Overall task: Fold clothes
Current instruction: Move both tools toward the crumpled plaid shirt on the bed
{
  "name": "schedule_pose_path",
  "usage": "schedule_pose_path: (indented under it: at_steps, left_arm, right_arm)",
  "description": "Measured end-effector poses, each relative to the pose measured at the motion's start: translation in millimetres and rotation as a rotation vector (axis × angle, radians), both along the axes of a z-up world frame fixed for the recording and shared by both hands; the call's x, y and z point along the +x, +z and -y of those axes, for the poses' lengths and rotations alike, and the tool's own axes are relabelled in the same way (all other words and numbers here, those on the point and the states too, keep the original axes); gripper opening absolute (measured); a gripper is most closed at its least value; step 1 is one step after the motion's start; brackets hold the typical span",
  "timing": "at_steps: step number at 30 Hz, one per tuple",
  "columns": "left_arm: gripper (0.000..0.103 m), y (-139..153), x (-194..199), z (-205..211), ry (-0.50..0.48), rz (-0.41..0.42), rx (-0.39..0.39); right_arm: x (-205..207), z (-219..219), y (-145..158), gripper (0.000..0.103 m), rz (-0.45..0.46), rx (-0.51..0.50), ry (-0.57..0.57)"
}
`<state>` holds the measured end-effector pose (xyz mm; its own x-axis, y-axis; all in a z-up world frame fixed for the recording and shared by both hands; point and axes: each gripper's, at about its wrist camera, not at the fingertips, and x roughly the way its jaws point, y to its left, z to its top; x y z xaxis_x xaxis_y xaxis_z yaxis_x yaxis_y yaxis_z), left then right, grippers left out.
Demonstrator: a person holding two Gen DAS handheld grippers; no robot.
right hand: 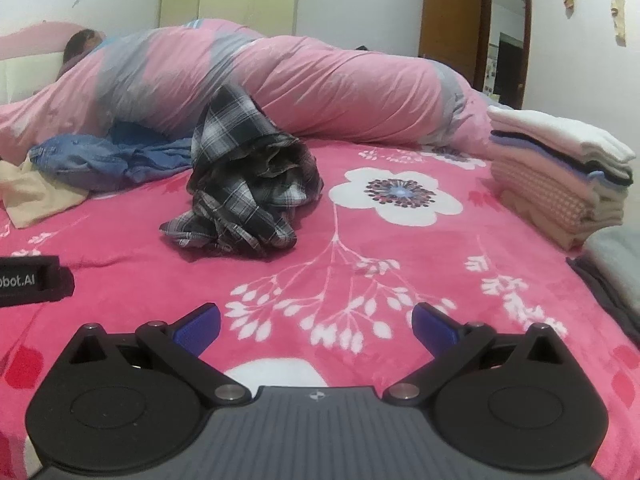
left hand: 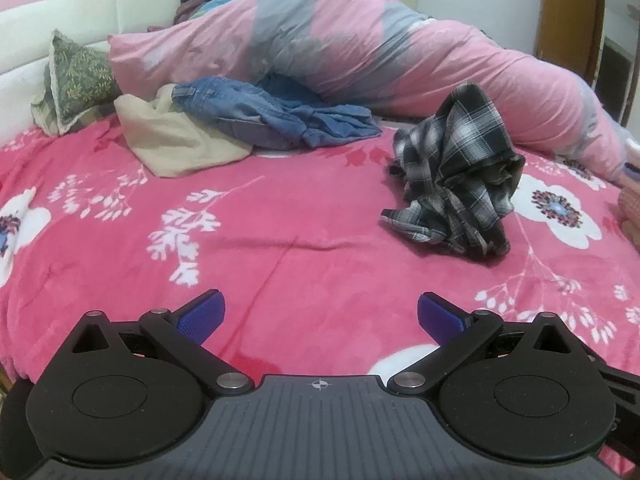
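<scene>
Plaid shirt (left hand: 452,172) lies crumpled beyond both hand-held grippers, left (left hand: 321,317) and right (right hand: 316,323), each spread wide, holding nothing.

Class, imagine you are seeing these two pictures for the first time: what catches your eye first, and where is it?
The crumpled black-and-white plaid shirt heaped mid-bed on the bright pink floral blanket. Behind it, a person lies under a pink and grey quilt, and a neat stack of folded clothes sits at the right.
</scene>
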<state>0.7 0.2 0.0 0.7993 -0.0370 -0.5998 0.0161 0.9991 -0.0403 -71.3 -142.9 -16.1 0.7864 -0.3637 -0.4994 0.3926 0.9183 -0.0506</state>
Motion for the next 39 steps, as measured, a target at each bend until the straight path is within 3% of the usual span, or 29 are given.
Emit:
schedule_pose_path:
  at_steps: [6,15,19,25,30,32,39]
  left_arm:
    - [0.103,-0.3,5.8,-1.7,-0.02,-0.057,0.001]
    - [0.103,-6.1,19.1,-4.0,-0.046,-0.161,-0.004]
    - [0.103,-14.2,20.4,-8.7,-0.04,-0.16,-0.002]
    - [0.103,-14.2,8.7,-1.6,-0.156,-0.146,-0.024]
    - [0.103,-8.8,1.5,4.7,-0.196,-0.124,0.011]
    - [0.103,-7.8,0.0,2.8,-0.215,-0.131,-0.014]
    - [0.103,-5.6,-2.4,-5.3,-0.168,-0.152,-0.038]
  right_arm:
    - [-3.0,0.8,8.6,0.103,0.066,0.013,-0.017]
    - [15.4,3.0,8.6,0.103,0.037,0.057,-0.028]
    - [18.1,3.3,9.0,0.103,0.036,0.058,-0.034]
    - [17.8,6.0,9.1,0.103,0.029,0.064,-0.046]
    - [13.5,6.3,11.9,0.103,0.033,0.087,-0.033]
    - [11.5,4.3,13.9,0.103,0.028,0.078,-0.027]
    - [4.9,2.3,22.9,0.103,0.032,0.1,-0.004]
